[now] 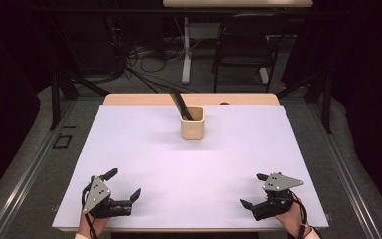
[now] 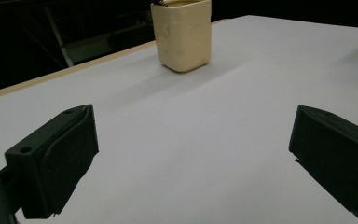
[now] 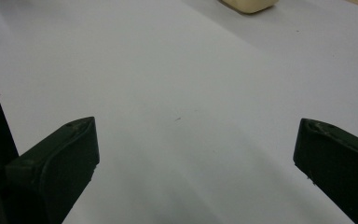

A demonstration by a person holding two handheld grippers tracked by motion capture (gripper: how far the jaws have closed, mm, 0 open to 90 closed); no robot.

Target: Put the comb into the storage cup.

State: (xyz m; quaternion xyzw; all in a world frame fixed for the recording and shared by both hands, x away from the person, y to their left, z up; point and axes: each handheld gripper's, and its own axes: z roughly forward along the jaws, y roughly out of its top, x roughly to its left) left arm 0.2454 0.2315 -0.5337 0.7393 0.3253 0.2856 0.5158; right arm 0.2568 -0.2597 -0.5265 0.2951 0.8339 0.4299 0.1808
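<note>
A cream square cup (image 1: 192,123) stands upright toward the back middle of the white table sheet (image 1: 189,164), with a dark flat utensil (image 1: 180,104) leaning out of it to the back left. The cup (image 2: 182,33) rises ahead of the left jaws in the left gripper view, and its base (image 3: 248,5) touches the top edge of the right gripper view. My left gripper (image 1: 124,184) rests near the front left, open and empty. Near the front right, my right gripper (image 1: 252,190) is open with bare sheet between its jaws.
The wooden table edge (image 1: 129,98) runs behind the sheet. Beyond it stand a black chair (image 1: 243,45), a white table leg (image 1: 186,50) and cables on the floor. Black frame legs (image 1: 55,94) flank the table.
</note>
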